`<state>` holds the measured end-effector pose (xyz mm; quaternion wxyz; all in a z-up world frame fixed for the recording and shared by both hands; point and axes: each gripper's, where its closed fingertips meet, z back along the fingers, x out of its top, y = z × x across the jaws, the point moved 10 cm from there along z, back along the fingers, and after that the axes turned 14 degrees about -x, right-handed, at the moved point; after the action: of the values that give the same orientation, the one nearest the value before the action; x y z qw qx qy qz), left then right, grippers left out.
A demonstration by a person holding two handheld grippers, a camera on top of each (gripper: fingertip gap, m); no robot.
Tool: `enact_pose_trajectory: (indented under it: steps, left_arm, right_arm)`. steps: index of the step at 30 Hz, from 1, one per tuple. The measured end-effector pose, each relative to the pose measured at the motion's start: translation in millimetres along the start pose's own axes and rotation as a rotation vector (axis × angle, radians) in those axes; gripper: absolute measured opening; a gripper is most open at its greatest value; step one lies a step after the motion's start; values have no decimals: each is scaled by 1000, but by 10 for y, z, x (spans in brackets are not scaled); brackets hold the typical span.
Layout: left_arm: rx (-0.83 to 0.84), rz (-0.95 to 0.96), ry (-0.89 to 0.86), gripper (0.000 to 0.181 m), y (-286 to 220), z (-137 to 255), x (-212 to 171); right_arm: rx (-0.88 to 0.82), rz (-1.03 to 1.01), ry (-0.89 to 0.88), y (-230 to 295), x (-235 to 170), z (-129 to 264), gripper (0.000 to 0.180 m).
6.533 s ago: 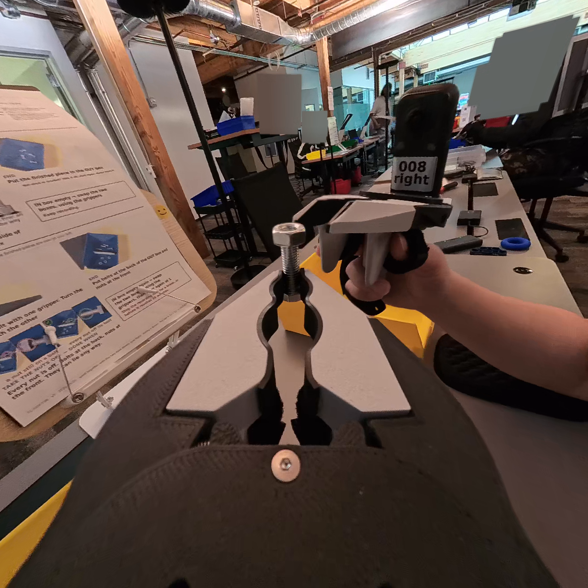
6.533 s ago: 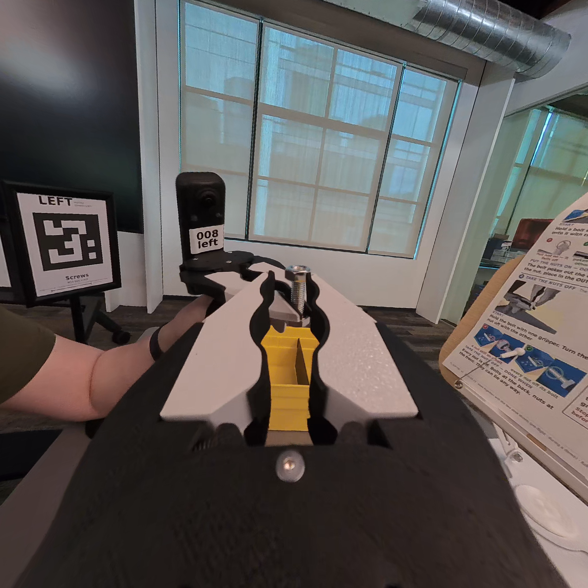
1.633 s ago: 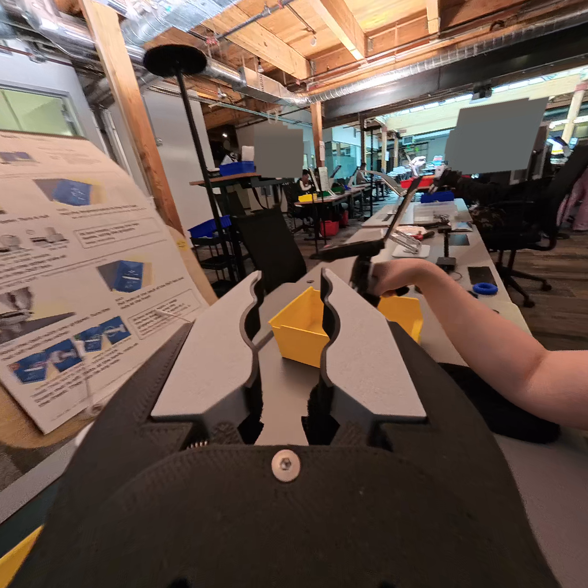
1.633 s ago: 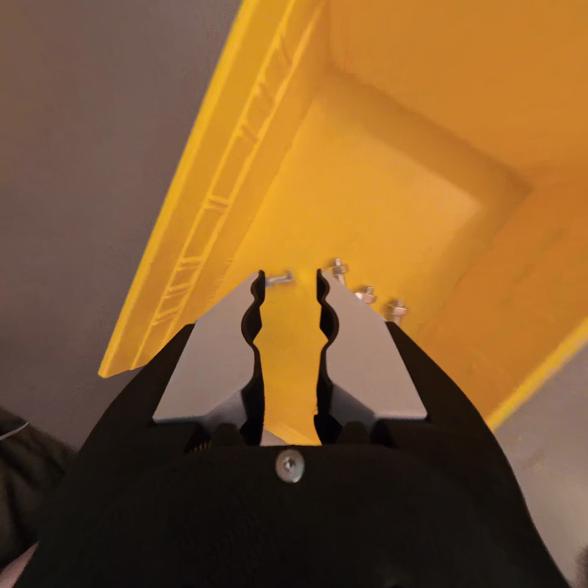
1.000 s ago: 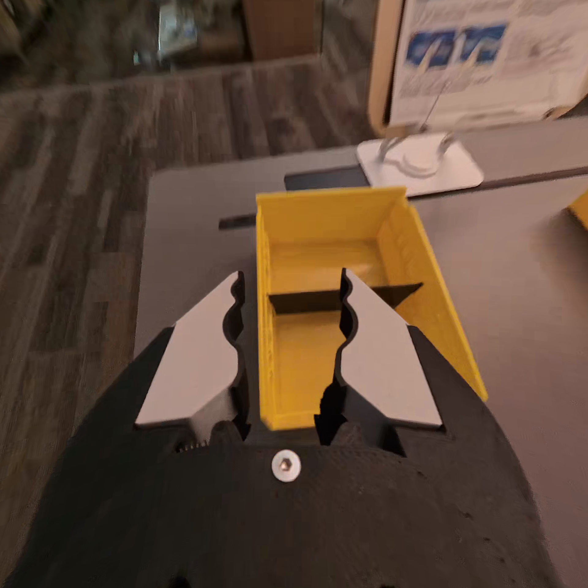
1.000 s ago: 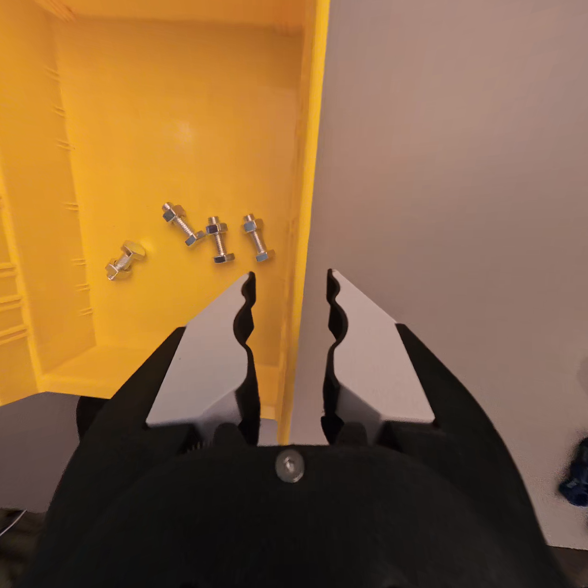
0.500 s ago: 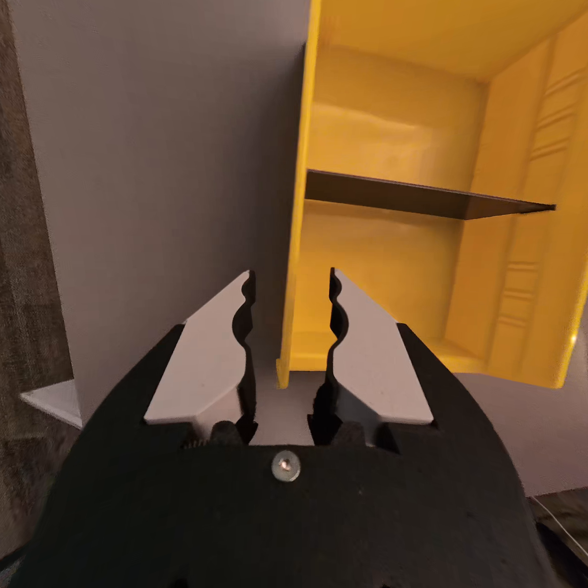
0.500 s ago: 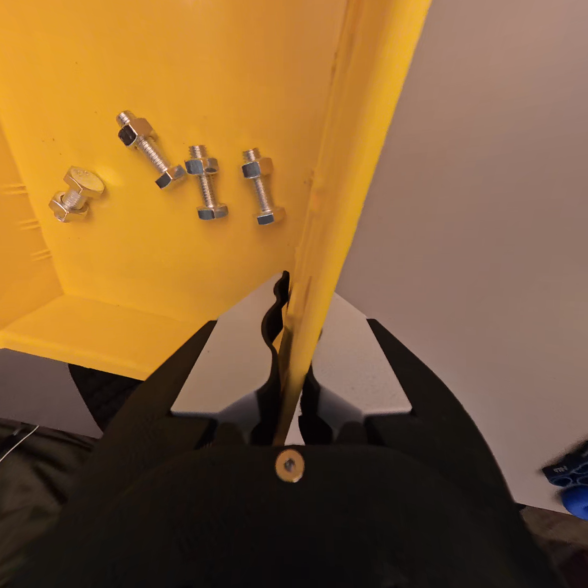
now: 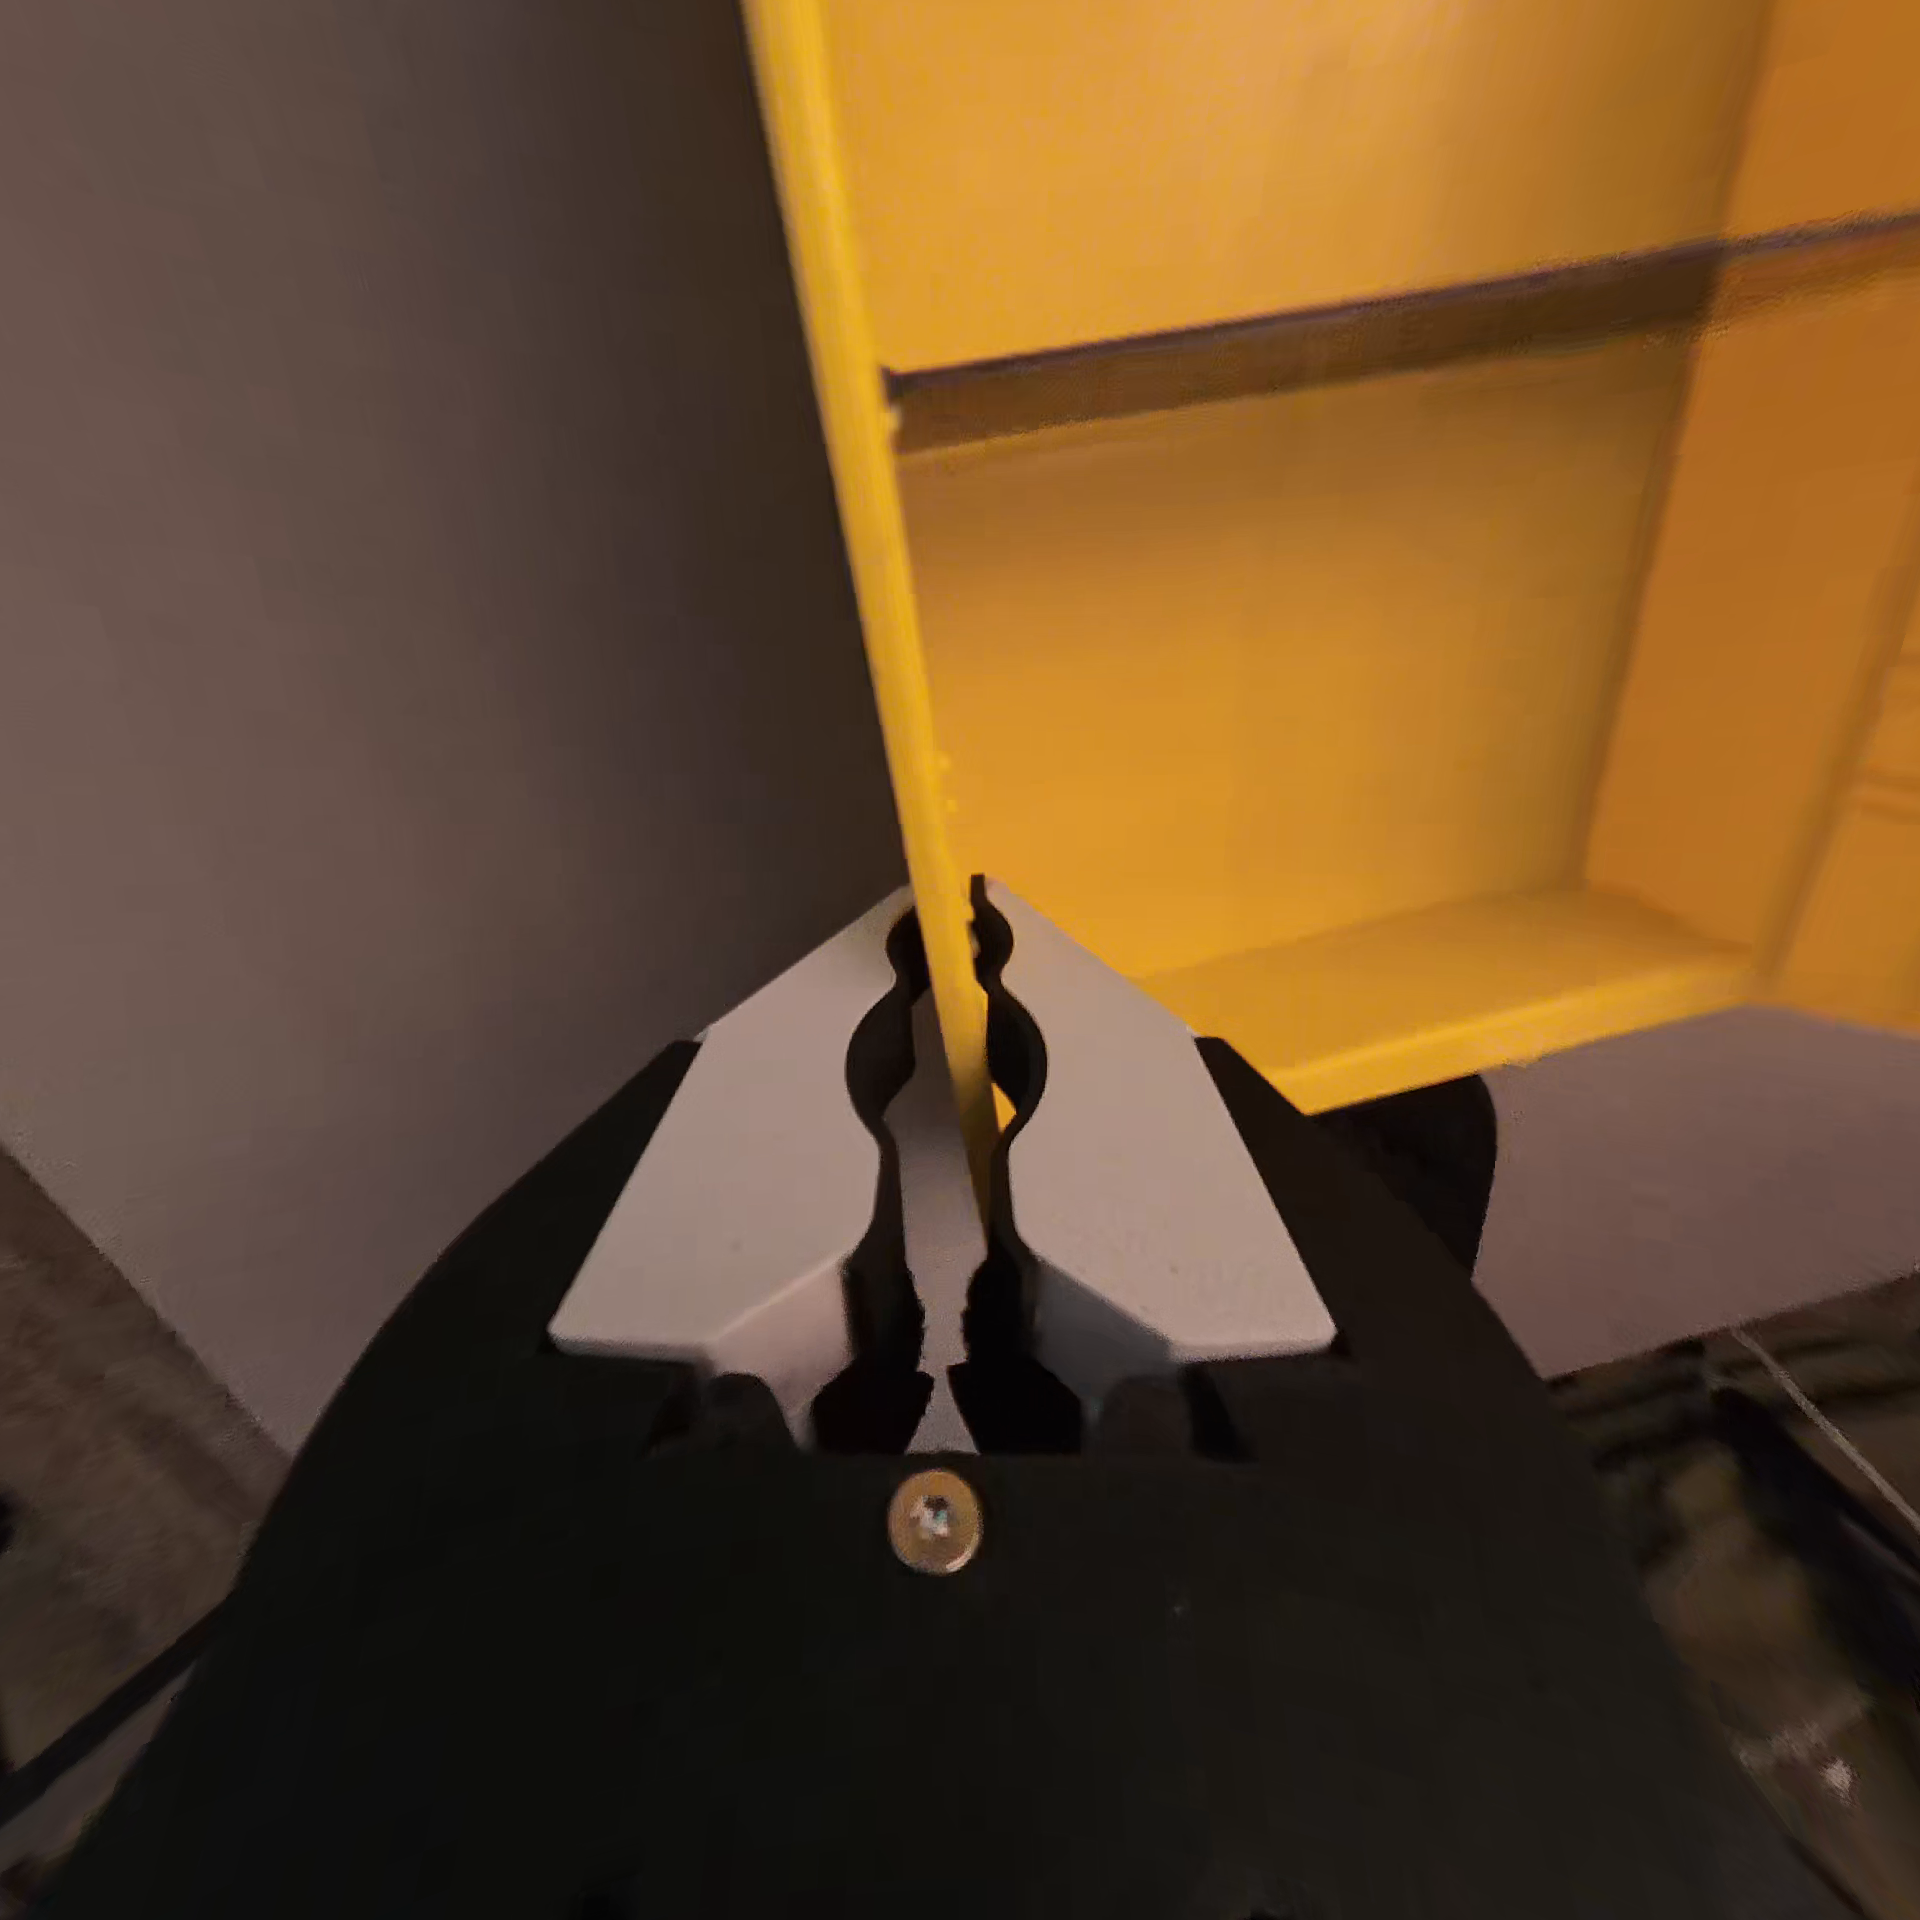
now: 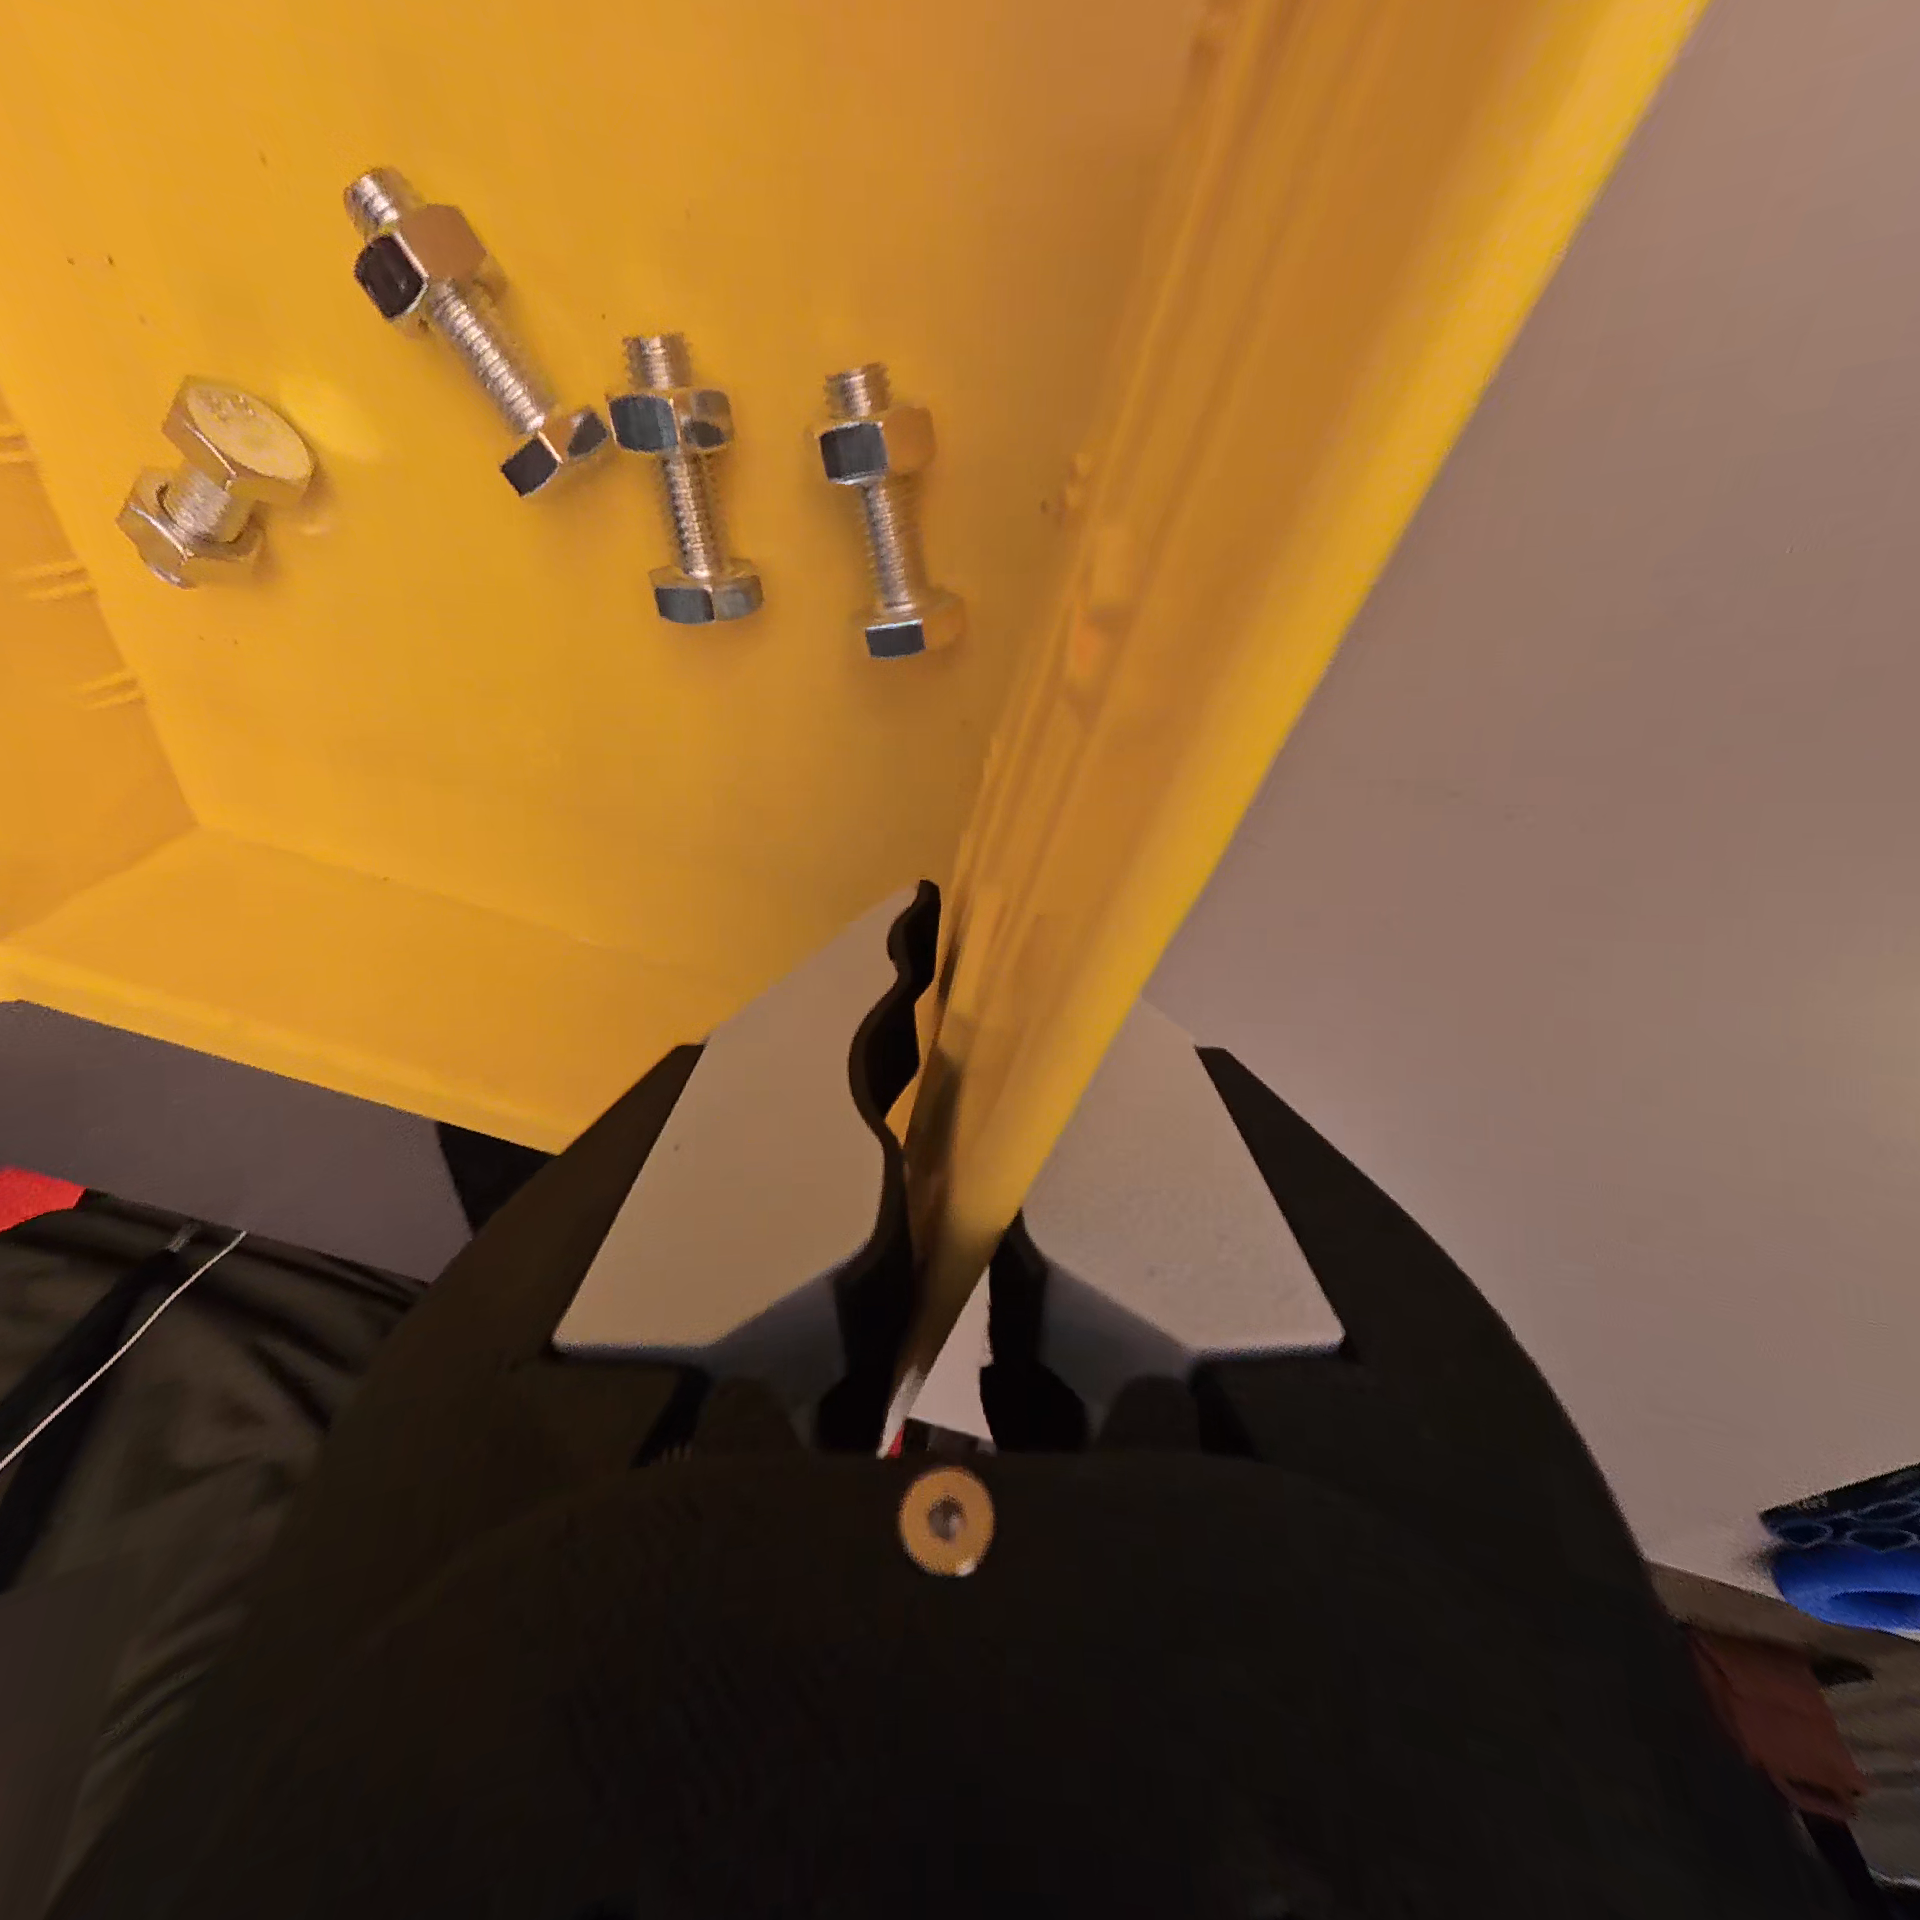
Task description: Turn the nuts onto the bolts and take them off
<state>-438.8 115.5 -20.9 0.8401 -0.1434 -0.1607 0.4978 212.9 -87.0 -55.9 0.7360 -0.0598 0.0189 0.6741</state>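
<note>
Left wrist view: left gripper (image 9: 943, 904), grey fingers on a black body, clenched on the thin side wall of a yellow plastic bin (image 9: 1299, 675). A dark divider (image 9: 1351, 364) crosses the bin; both compartments shown here hold nothing. Bin rests on a smooth grey tabletop (image 9: 416, 520). Dim light, some blur. Dark patterned floor (image 9: 83, 1351) shows past the table's near edge, lower left.

Right wrist view: right gripper (image 10: 966, 935) grasping the side wall of a second yellow plastic bin (image 10: 1195, 520), wall pinched between the fingers. On that bin's floor lie four silver hex bolts, each with a nut threaded on: one short (image 10: 213, 483), far left; one slanted (image 10: 473, 332); two roughly parallel (image 10: 681, 478) (image 10: 883, 514) nearer the gripped wall. Pale grey table surface (image 10: 1558, 831) to the right. Blue ring-shaped object (image 10: 1860, 1569) at lower right edge, blurred. Dark fabric (image 10: 156, 1403) below the bin, lower left.
</note>
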Motion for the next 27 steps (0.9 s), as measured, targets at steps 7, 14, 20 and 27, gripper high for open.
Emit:
enact_pose_trajectory:
  steps: [7,14,20,27]
  left_arm:
    - [119,-124,219,16,-640,-308,159]
    - [113,-279,294,27,-1225,-579,240]
    - [115,-384,229,25,-1579,-337,55]
    - [138,-562,-73,19,-1879,177,-129]
  right_arm:
    - [-17,127,63,430,125,55,16]
    - [0,189,19,557,130,158,22]
    - [-197,57,-277,497,7,768,26]
    - [11,320,-1265,1698,-149,1860,54]
